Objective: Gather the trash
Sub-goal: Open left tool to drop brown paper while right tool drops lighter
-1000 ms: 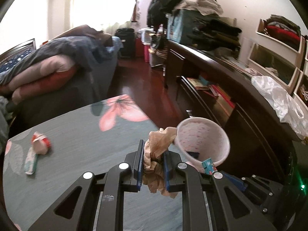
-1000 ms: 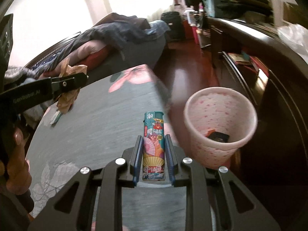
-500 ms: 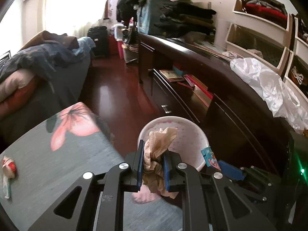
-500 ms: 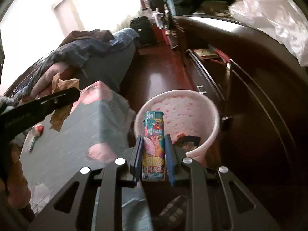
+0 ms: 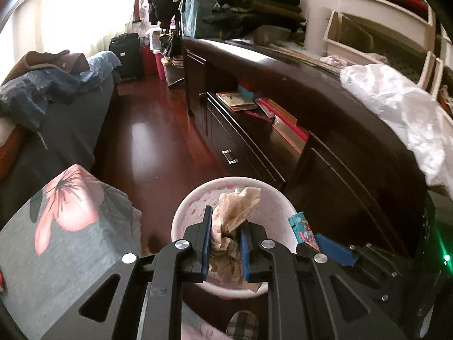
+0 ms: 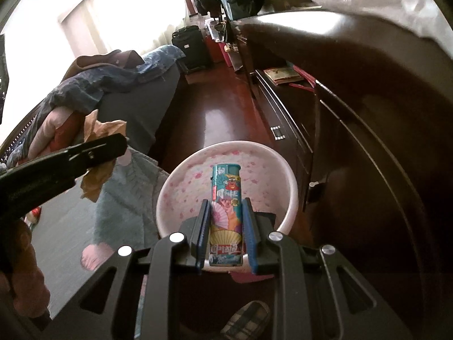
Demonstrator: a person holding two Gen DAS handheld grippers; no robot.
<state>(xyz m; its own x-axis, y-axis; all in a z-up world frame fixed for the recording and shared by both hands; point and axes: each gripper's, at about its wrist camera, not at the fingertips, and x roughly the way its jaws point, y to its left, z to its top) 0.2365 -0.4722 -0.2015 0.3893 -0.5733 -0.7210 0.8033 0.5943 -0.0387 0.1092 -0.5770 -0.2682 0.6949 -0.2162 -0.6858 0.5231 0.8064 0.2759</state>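
Above the bin (image 5: 184, 212), both tools have moved past the counter (image 5: 56, 249) edge; left tool (image 5: 225, 243) grips paper (image 5: 235, 212), right tool (image 6: 226, 238) grips a lighter (image 6: 226, 206).

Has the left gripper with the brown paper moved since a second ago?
Yes. The left gripper, shut on the crumpled brown paper, has swung off the floral table toward the pink bin and now sits over its opening.

Teal lighter (image 6: 226, 212) – printed Chinese characters, too small and blurred to read, no other legible text
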